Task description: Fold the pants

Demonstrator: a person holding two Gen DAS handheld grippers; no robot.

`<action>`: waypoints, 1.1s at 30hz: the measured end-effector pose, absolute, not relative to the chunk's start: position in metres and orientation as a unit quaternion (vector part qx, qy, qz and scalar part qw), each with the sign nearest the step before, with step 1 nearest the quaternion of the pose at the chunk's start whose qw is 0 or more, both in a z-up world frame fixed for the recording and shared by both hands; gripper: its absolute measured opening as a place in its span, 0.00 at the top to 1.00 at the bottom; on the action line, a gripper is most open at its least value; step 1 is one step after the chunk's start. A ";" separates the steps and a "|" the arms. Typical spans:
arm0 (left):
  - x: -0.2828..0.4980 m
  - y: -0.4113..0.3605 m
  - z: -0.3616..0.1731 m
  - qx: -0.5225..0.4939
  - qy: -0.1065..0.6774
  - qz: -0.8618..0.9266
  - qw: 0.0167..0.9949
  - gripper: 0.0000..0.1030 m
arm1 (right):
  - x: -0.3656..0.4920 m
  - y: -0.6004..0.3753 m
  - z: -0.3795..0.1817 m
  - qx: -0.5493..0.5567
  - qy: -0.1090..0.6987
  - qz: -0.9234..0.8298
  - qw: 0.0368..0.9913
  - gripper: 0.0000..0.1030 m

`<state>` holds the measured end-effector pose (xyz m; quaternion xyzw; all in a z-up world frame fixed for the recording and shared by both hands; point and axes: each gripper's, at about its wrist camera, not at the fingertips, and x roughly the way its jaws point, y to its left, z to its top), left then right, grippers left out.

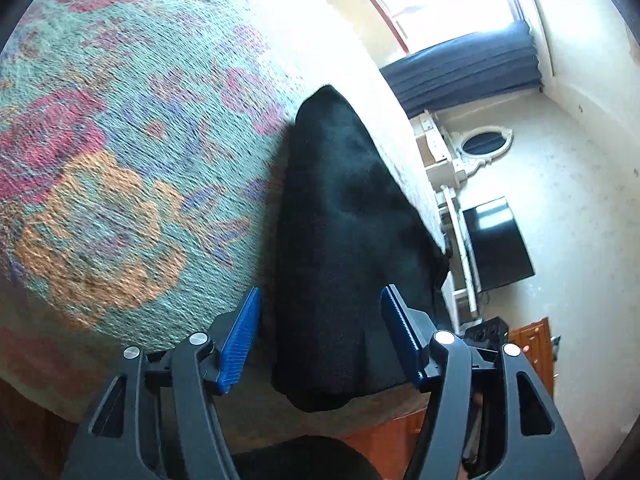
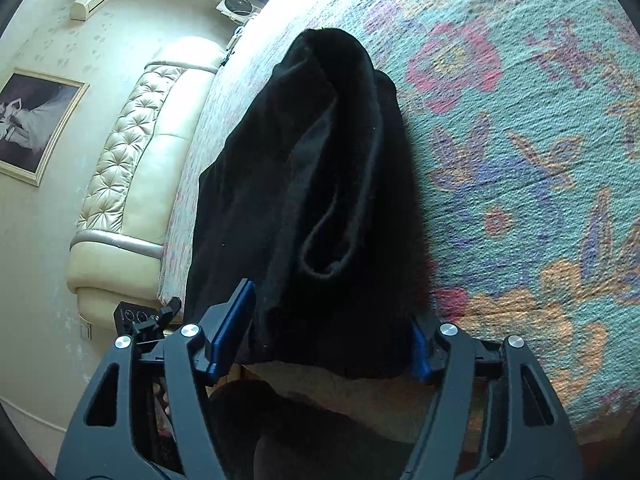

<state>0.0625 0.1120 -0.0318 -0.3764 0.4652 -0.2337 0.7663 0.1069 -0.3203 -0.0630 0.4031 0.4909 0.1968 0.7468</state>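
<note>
Black pants (image 1: 340, 220) lie folded into a long narrow bundle on a bed with a floral cover (image 1: 120, 160). In the left wrist view my left gripper (image 1: 320, 292) stands open astride the near end of the bundle, its blue pads (image 1: 240, 336) off the cloth. In the right wrist view the pants (image 2: 312, 184) show a rolled hem opening near the middle. My right gripper (image 2: 332, 304) is open too, with the near end of the bundle filling most of the gap between its blue pads (image 2: 230, 332).
The bed cover (image 2: 520, 160) stretches wide beside the pants. A cream tufted headboard (image 2: 132, 168) and a framed picture (image 2: 36, 124) are at the left. Across the room are a dark screen (image 1: 496, 240), white shelves (image 1: 444, 168) and blue curtains (image 1: 464, 68).
</note>
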 end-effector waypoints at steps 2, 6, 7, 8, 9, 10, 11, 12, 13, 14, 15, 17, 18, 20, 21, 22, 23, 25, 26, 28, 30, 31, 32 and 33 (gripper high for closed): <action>0.064 0.125 -0.029 -0.410 0.449 -0.229 0.761 0.38 | 0.103 -0.331 -0.058 0.403 0.481 0.194 0.754 0.28; 0.079 0.125 -0.026 -0.417 0.456 -0.236 0.750 0.31 | 0.105 -0.361 -0.056 0.425 0.459 0.173 0.760 0.23; 0.086 0.120 -0.026 -0.411 0.463 -0.239 0.748 0.30 | 0.108 -0.369 -0.057 0.434 0.454 0.170 0.759 0.22; 0.094 0.116 -0.026 -0.405 0.469 -0.241 0.747 0.29 | 0.112 -0.376 -0.058 0.446 0.447 0.171 0.756 0.21; 0.102 0.111 -0.026 -0.399 0.474 -0.242 0.747 0.29 | 0.116 -0.380 -0.060 0.455 0.442 0.172 0.754 0.21; 0.109 0.109 -0.027 -0.396 0.478 -0.242 0.746 0.29 | 0.122 -0.384 -0.062 0.463 0.437 0.174 0.752 0.21; 0.118 0.107 -0.029 -0.397 0.483 -0.243 0.742 0.29 | 0.129 -0.387 -0.063 0.469 0.432 0.176 0.750 0.21; 0.128 0.105 -0.031 -0.398 0.490 -0.243 0.736 0.29 | 0.136 -0.388 -0.065 0.474 0.428 0.181 0.748 0.20; 0.135 0.105 -0.032 -0.400 0.492 -0.240 0.735 0.29 | 0.144 -0.389 -0.067 0.477 0.426 0.186 0.746 0.20; 0.143 0.106 -0.033 -0.403 0.492 -0.239 0.734 0.29 | 0.153 -0.389 -0.069 0.477 0.426 0.188 0.745 0.20; 0.151 0.107 -0.034 -0.406 0.495 -0.240 0.730 0.29 | 0.161 -0.388 -0.070 0.475 0.426 0.189 0.746 0.20; 0.166 0.109 -0.037 -0.411 0.502 -0.239 0.722 0.29 | 0.177 -0.388 -0.073 0.472 0.425 0.193 0.748 0.20; 0.173 0.109 -0.038 -0.411 0.506 -0.239 0.719 0.29 | 0.185 -0.387 -0.074 0.474 0.424 0.194 0.747 0.20; 0.182 0.108 -0.039 -0.409 0.512 -0.246 0.714 0.29 | 0.199 -0.385 -0.079 0.478 0.425 0.200 0.742 0.20; 0.187 0.106 -0.040 -0.407 0.516 -0.248 0.711 0.29 | 0.204 -0.383 -0.081 0.478 0.425 0.203 0.741 0.20; 0.190 0.105 -0.040 -0.407 0.518 -0.248 0.710 0.28 | 0.208 -0.380 -0.081 0.476 0.423 0.208 0.742 0.20; 0.193 0.104 -0.040 -0.408 0.519 -0.249 0.708 0.28 | 0.211 -0.377 -0.080 0.474 0.421 0.217 0.742 0.20; 0.197 0.103 -0.041 -0.414 0.518 -0.254 0.705 0.28 | 0.217 -0.369 -0.078 0.459 0.427 0.226 0.746 0.22; 0.195 0.104 -0.041 -0.412 0.516 -0.259 0.705 0.29 | 0.219 -0.365 -0.078 0.447 0.433 0.223 0.751 0.35; 0.194 0.098 -0.040 -0.384 0.521 -0.259 0.717 0.48 | 0.222 -0.359 -0.079 0.435 0.443 0.213 0.755 0.49; 0.193 0.089 -0.043 -0.343 0.536 -0.246 0.731 0.62 | 0.219 -0.362 -0.083 0.440 0.438 0.213 0.755 0.57; 0.191 0.089 -0.046 -0.340 0.534 -0.246 0.734 0.65 | 0.218 -0.364 -0.084 0.442 0.435 0.213 0.755 0.57; 0.190 0.091 -0.046 -0.345 0.531 -0.247 0.734 0.67 | 0.216 -0.365 -0.084 0.442 0.431 0.211 0.758 0.59; 0.190 0.093 -0.046 -0.351 0.528 -0.246 0.733 0.69 | 0.215 -0.364 -0.083 0.441 0.427 0.209 0.761 0.60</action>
